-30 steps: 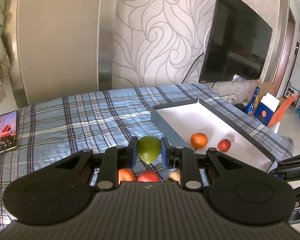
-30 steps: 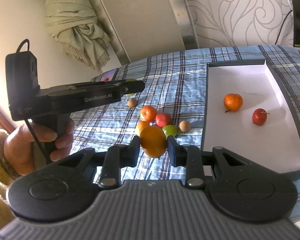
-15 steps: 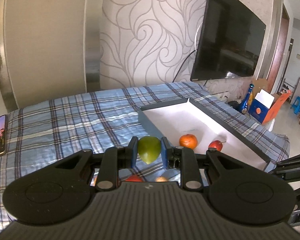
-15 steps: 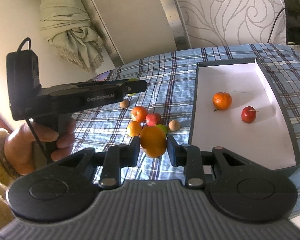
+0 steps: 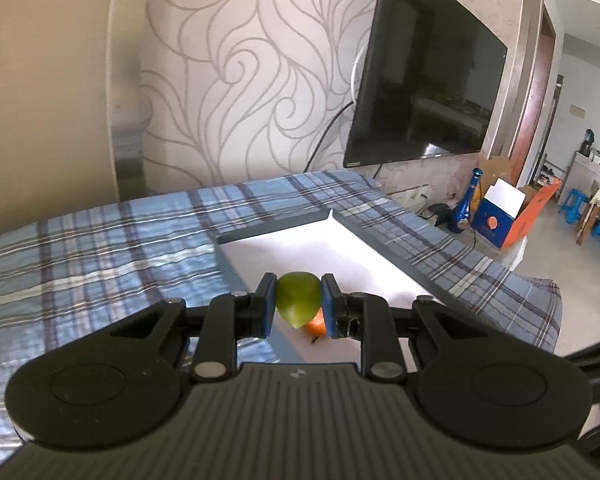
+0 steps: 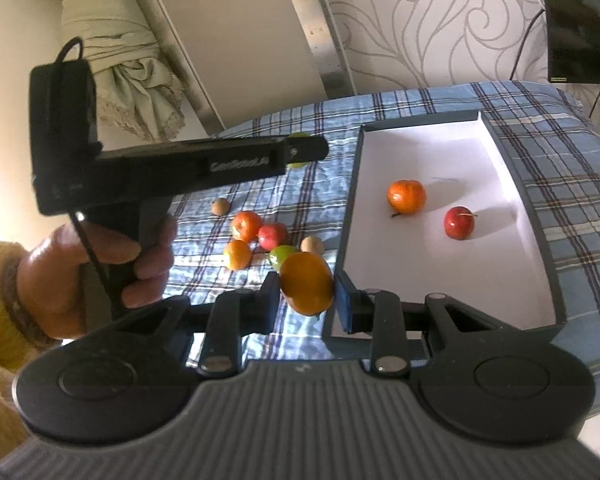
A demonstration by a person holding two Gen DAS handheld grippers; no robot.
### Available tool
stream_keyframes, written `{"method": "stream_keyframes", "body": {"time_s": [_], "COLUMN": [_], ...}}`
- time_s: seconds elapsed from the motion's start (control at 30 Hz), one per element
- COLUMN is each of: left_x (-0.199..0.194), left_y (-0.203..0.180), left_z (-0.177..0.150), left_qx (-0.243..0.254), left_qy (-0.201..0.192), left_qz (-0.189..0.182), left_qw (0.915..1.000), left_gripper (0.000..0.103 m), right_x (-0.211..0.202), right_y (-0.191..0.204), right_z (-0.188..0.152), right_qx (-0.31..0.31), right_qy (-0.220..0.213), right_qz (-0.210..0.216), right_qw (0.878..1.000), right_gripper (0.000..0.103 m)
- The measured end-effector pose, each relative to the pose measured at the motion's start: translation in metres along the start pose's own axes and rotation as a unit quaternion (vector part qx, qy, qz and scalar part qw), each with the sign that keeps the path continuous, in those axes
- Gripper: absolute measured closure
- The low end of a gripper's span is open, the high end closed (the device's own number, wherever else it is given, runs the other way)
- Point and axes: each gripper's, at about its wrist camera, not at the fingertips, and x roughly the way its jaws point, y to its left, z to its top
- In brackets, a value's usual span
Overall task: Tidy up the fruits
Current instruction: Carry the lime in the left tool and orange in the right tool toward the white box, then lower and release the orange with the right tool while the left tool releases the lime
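Note:
My left gripper [image 5: 298, 305] is shut on a green fruit [image 5: 298, 300], held above the near left corner of the white tray [image 5: 352, 258]. An orange fruit [image 5: 318, 319] in the tray peeks out below it. My right gripper [image 6: 308, 292] is shut on an orange fruit [image 6: 307, 283] just left of the tray's near corner [image 6: 342, 256]. In the right wrist view the tray holds an orange fruit [image 6: 406, 197] and a red fruit [image 6: 459, 223]. Several loose fruits [image 6: 260, 236] lie on the plaid cloth left of the tray. A hand holds the left gripper [image 6: 300, 151] out above them.
The plaid cloth [image 5: 100, 248] covers the whole surface. A dark TV [image 5: 428, 92] hangs on the wall behind. A blue bottle [image 5: 466, 208] and an orange box [image 5: 508, 216] stand on the floor at the right. A tied curtain [image 6: 128, 68] hangs at the back left.
The left gripper has swung right with the green fruit, from over the loose fruits to over the tray's corner. The right gripper has shifted slightly towards the tray with its orange fruit.

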Motion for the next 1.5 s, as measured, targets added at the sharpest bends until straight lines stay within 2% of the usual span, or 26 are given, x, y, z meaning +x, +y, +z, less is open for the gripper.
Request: {"method": "stream_keyframes", "body": {"time_s": [0.23, 0.4, 0.77, 1.1, 1.5], "left_x": [0.030, 0.061, 0.115, 0.131, 0.138], "left_y": [-0.016, -0.028, -0.044, -0.040, -0.044], "left_z": [0.013, 0.022, 0.023, 0.022, 0.021], "left_qx": [0.001, -0.011, -0.021, -0.023, -0.016], "left_qy": [0.002, 0.018, 0.051, 0.062, 0.067], "left_qz": [-0.010, -0.013, 0.011, 0.044, 0.054], "left_qw": [0.9999, 0.9997, 0.9984, 0.9968, 0.9961], "left_gripper": [0.076, 0.076, 0.076, 0.075, 0.075], "right_x": [-0.004, -0.006, -0.006, -0.006, 0.008], "right_y": [-0.015, -0.028, -0.046, -0.057, -0.080], "right_z": [0.000, 0.001, 0.004, 0.006, 0.015], "right_qx": [0.009, 0.020, 0.013, 0.016, 0.023], "right_qy": [-0.001, -0.001, 0.009, 0.012, 0.017], "right_qz": [-0.012, -0.025, -0.043, -0.044, -0.054], "right_qw": [1.000, 0.999, 0.999, 0.999, 0.998], "right_gripper": [0.071, 0.071, 0.071, 0.071, 0.071]}}
